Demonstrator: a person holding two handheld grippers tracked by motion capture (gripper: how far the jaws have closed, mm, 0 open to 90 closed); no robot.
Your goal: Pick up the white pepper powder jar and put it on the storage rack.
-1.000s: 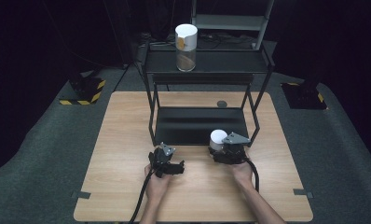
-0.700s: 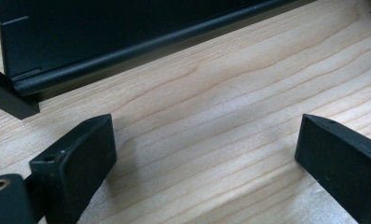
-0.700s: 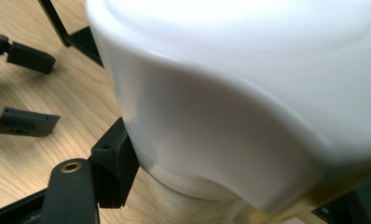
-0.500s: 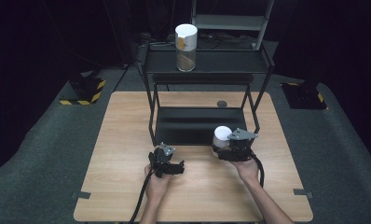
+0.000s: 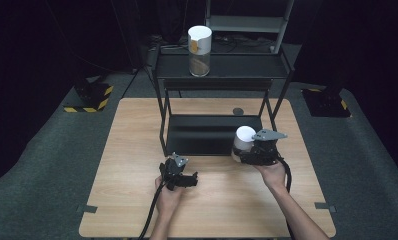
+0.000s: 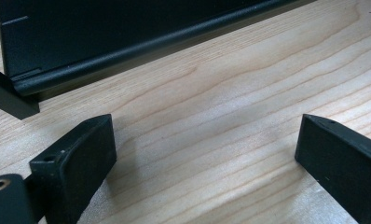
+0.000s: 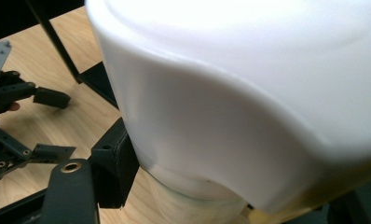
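Note:
My right gripper is shut on a jar with a white lid, held near the front right leg of the black shelf rack. In the right gripper view the jar's white lid looms close, with one black jaw pressed on its left side. A second jar with a white lid stands upright on the rack's top shelf. My left gripper rests low on the wooden table, open, with nothing between its wide-spread jaws in the left gripper view.
The rack's black bottom tray lies on the table just beyond both grippers, and its edge shows in the left gripper view. A small dark disc sits behind the rack. Dark floor surrounds the table.
My right gripper has carried the jar a little to the right and upward. The left gripper has stayed where it was.

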